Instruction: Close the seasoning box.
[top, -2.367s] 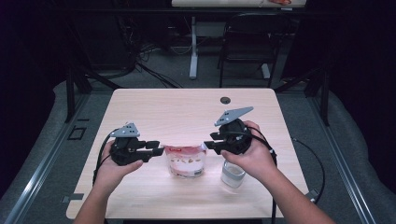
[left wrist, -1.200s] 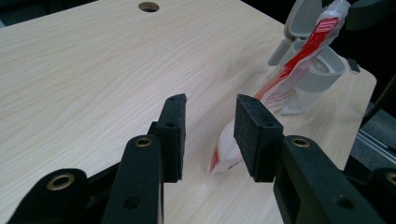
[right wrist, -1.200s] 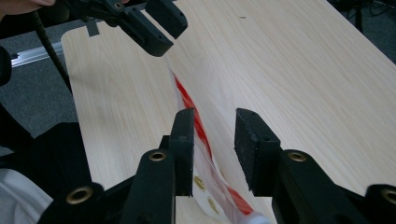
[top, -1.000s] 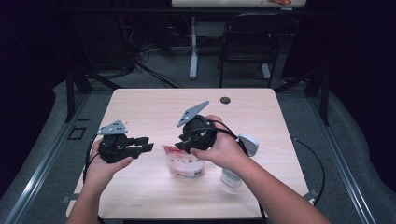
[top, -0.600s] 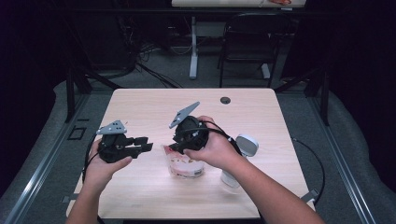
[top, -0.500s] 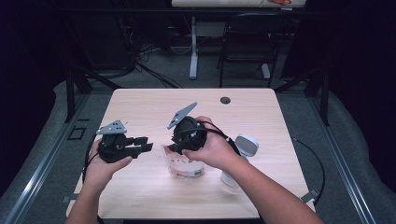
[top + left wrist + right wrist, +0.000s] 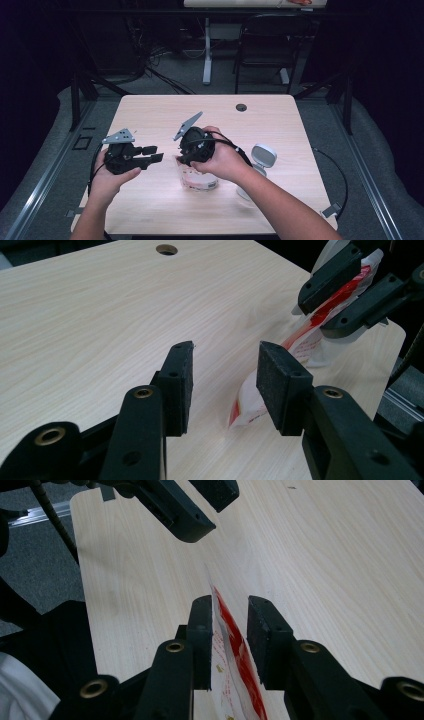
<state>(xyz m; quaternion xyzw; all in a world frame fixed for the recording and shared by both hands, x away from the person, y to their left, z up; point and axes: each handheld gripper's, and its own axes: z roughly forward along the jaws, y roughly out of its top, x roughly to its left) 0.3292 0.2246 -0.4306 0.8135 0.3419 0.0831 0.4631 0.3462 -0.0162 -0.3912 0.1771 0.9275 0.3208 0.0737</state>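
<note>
Nearest to me, my right gripper has its jaws astride the top edge of the red-and-white pouch. The left pad lies against the plastic, while the right pad stands just off it, so the pouch sits between my fingers without being fully pinched (these jaws have just been closing). In the high view the same gripper hangs over the pouch, which stands on the table.

My left gripper has its fingers spread with bare wood between them; they have just been opening. The pouch lies just beyond and beside its right pad, apart from it. From above, that gripper hovers to the left of the pouch.

Farther right, behind my right forearm, a clear jar stands with its grey lid beside it.
</note>
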